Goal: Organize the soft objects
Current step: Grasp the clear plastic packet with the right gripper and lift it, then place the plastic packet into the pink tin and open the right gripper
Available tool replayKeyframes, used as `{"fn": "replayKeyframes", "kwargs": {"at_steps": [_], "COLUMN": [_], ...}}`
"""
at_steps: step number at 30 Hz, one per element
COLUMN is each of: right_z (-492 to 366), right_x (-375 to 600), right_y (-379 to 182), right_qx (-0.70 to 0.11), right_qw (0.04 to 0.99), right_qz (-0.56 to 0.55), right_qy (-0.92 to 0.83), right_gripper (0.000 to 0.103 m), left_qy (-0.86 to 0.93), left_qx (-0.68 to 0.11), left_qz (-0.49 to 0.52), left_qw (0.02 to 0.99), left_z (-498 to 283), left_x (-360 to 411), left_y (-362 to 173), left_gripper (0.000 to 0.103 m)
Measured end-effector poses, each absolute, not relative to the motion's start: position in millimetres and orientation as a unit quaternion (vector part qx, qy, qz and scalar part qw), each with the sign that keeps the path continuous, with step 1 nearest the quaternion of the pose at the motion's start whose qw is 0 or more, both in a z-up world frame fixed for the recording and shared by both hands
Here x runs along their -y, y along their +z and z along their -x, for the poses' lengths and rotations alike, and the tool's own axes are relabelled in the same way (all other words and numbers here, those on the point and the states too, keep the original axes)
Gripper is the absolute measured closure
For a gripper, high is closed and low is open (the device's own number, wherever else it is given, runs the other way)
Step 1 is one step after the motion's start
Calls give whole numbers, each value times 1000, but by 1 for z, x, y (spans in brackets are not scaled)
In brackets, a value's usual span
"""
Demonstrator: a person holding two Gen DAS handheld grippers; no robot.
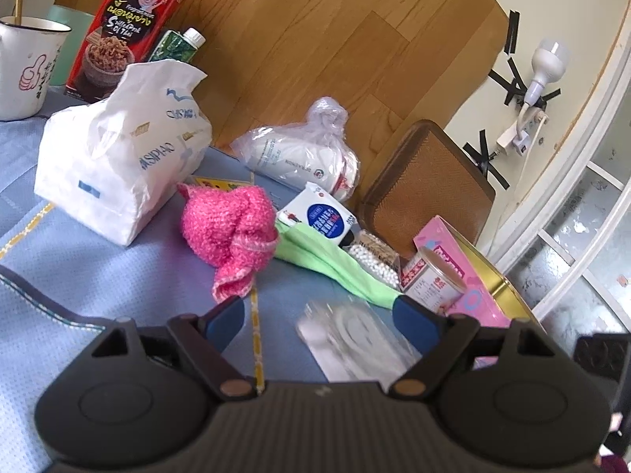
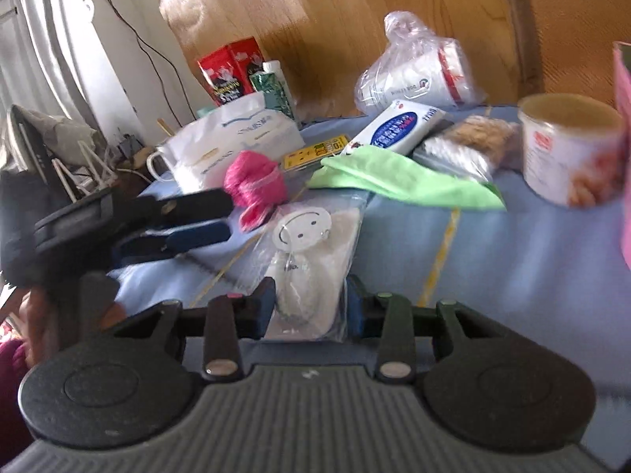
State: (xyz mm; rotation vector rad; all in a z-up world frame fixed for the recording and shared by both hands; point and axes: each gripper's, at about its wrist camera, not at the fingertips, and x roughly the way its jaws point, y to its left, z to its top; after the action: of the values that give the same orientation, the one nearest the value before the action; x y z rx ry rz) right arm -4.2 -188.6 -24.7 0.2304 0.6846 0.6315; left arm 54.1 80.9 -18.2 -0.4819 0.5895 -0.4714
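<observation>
A clear packet (image 2: 311,252) with a white smiley-face disc and white soft material lies on the blue tablecloth (image 2: 493,256). My right gripper (image 2: 311,295) has its blue pads against the packet's two sides, shut on its near end. The left wrist view shows the same packet (image 1: 355,339) blurred, low between my left gripper's fingers. My left gripper (image 1: 319,311) (image 2: 230,215) stands open and grips nothing. Just ahead of it sit a pink knitted cloth (image 1: 232,228) (image 2: 256,185) and a green cloth (image 1: 335,264) (image 2: 394,181).
A white tissue pack (image 1: 122,157), a bagged white roll (image 1: 303,153), a small blue-and-white tissue packet (image 1: 319,216), cotton swabs (image 1: 374,260), a can (image 1: 434,276) and a pink box (image 1: 473,291) crowd the table. A mug (image 1: 27,67) and red box (image 1: 130,27) stand far left.
</observation>
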Motion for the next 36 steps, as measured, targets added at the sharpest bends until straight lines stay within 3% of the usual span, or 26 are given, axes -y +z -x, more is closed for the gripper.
{"fn": "replayKeyframes", "kwargs": {"at_steps": [21,25,29,36], "right_z": [22,24,28,42], "right_x": [220,215,213,218], "right_y": [-42,-41,-39,-30], "right_qx": [-329,-327,-317,-273], "right_qw": [867,869,879,899], "right_qz": [-220,-200,-180,-176], "right_qy": [303,314,307,295], "right_gripper": [72,75,75,79], "left_qy": [-297,-302,-314,-310], "left_qx": [-327,-328,-328,-327], "left_qz": [269,273,292,268], "left_qw": [856,852,842,851], "left_z": [-48,-47,-47,-40], "left_x": [-57,-50,-49,-33], "left_y": [-28,-29,-32,-19], "left_gripper": [12,15,34,37]}}
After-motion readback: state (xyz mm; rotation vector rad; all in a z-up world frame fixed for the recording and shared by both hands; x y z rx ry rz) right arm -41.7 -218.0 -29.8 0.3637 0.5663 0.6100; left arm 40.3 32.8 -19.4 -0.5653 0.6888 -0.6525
